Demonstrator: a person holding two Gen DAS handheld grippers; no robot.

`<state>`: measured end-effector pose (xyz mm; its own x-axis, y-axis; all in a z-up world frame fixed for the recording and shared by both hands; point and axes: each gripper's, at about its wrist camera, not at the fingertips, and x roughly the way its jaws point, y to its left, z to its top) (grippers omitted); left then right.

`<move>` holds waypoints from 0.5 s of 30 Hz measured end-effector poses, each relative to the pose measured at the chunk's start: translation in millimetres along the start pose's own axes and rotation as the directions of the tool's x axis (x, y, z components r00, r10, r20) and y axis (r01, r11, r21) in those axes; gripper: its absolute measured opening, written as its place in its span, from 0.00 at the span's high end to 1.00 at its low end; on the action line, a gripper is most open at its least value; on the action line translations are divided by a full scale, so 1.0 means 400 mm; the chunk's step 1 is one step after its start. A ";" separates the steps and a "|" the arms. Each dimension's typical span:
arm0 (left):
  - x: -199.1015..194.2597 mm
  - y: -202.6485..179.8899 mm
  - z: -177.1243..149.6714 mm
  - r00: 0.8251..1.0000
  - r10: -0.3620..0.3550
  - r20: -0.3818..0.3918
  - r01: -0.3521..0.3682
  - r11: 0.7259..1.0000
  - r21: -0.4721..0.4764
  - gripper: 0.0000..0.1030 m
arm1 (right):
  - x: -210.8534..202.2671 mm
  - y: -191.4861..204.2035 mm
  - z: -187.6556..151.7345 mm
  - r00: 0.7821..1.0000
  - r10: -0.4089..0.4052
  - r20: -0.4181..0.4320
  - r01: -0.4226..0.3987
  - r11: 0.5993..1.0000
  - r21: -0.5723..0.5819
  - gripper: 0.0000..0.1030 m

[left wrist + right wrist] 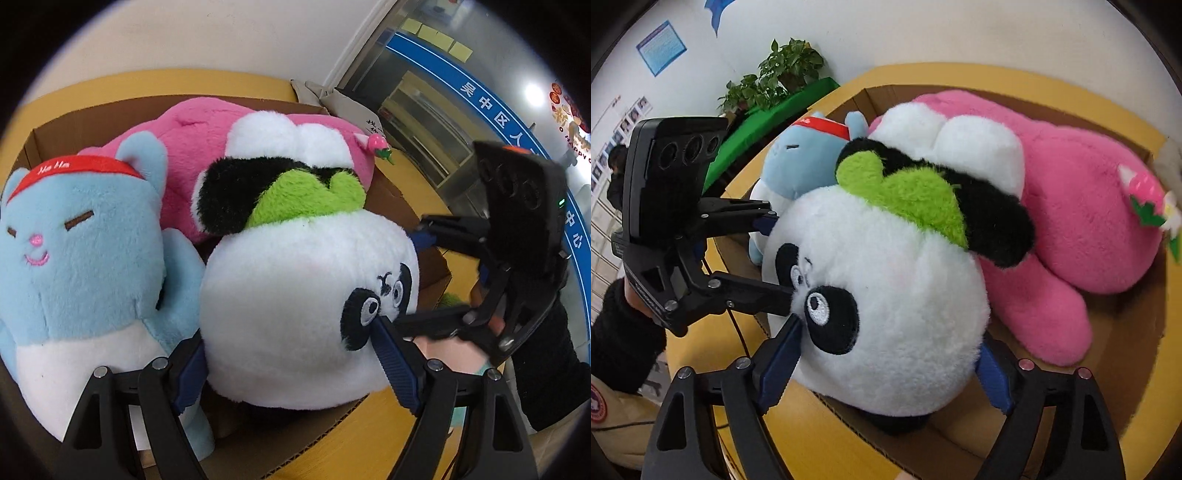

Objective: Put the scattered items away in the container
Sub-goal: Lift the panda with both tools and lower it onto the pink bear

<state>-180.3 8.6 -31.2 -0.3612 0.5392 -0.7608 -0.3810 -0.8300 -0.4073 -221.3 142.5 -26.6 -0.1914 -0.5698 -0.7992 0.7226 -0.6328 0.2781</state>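
Left wrist view shows both the left hand-held gripper (291,365) and right hand-held gripper (886,369) clamping the round white plush panda (295,317) inside the brown cardboard box (424,206), beside the blue plush cat (85,266) and pink plush toy (184,147), so tidying seems nearly finished.

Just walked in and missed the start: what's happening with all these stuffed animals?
A person is packing plush toys into a brown cardboard box. Both handheld grippers, left and right, clamp the round white panda plush with the green leaf over the box. A light-blue cat plush with a red headband and a big pink plush are already inside.
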 end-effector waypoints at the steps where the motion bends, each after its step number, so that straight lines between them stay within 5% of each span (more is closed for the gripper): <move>1: -0.007 -0.002 -0.001 1.000 0.009 0.003 -0.009 1.000 0.002 0.21 | -0.026 -0.002 0.008 1.000 0.002 0.029 -0.002 1.000 -0.003 0.14; 5: -0.051 -0.008 -0.009 0.998 0.056 0.028 -0.056 0.998 0.011 0.21 | -0.128 -0.034 0.065 0.983 0.059 0.176 -0.067 0.997 0.042 0.14; 7: -0.086 -0.016 -0.011 0.997 0.057 0.060 -0.059 0.998 0.023 0.21 | -0.103 -0.039 0.112 0.986 0.023 0.165 -0.035 0.997 0.068 0.22; 9: -0.133 -0.040 -0.005 0.992 0.050 0.118 -0.056 0.997 0.047 0.21 | -0.025 -0.033 0.138 0.997 -0.032 0.075 0.028 0.997 0.066 0.41; 12: -0.154 -0.074 0.019 0.987 0.046 0.153 -0.061 0.994 0.095 0.20 | 0.051 -0.059 0.138 0.999 -0.050 0.016 0.048 0.993 0.111 0.41; 15: -0.071 -0.072 0.043 0.995 0.070 0.071 -0.079 0.988 0.133 0.20 | 0.067 -0.081 0.130 0.999 -0.049 0.020 0.045 0.984 0.172 0.40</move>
<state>-173.8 19.9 10.8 -0.4460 0.4887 -0.7498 -0.4610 -0.8435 -0.2756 -284.3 120.5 -29.4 -0.2398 -0.5487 -0.8009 0.5884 -0.7383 0.3297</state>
